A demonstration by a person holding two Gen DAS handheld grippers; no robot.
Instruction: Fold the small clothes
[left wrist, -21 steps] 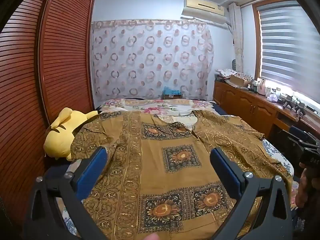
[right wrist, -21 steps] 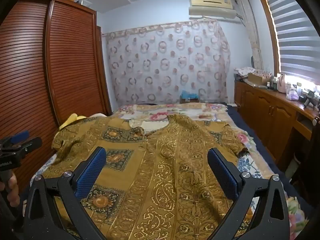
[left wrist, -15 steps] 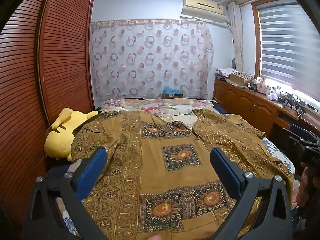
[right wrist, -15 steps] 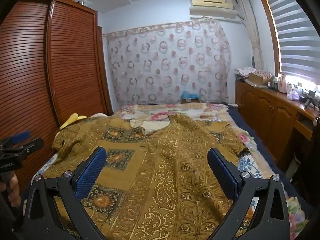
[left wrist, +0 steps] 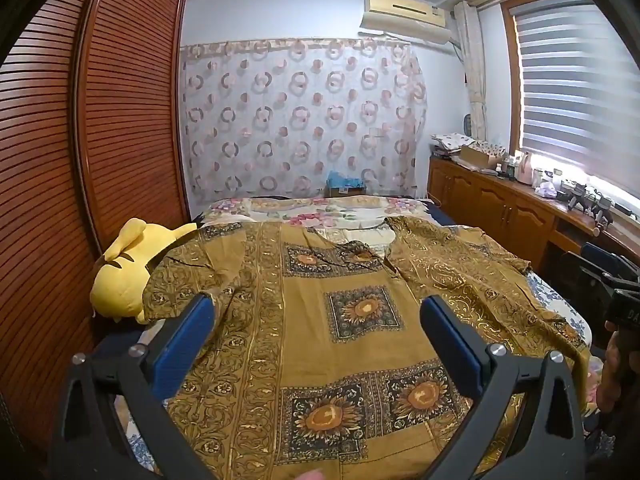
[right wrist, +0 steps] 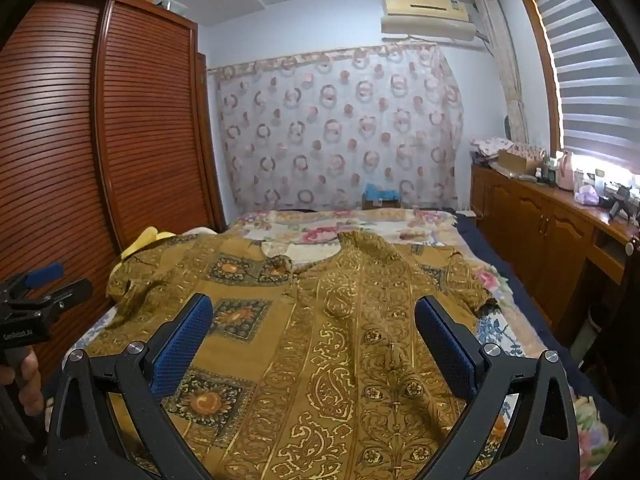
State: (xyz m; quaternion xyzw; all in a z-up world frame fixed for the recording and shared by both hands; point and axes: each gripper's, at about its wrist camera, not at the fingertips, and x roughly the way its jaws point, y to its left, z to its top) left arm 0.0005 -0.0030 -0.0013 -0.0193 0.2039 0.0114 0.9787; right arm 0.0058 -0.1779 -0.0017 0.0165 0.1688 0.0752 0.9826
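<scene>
Lying flat, shirt [left wrist: 320,320] beneath open left hand-held gripper [left wrist: 316,312]

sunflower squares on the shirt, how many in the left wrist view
5: one and another below the neckline, one mid-chest, two near the hem. The shirt may hide more.

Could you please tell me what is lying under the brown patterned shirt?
The shirt lies spread on a floral bedsheet, which shows beyond its collar and at its right edge. A yellow plush toy sits partly under its left sleeve. Whatever lies beneath the shirt's middle is covered.
</scene>
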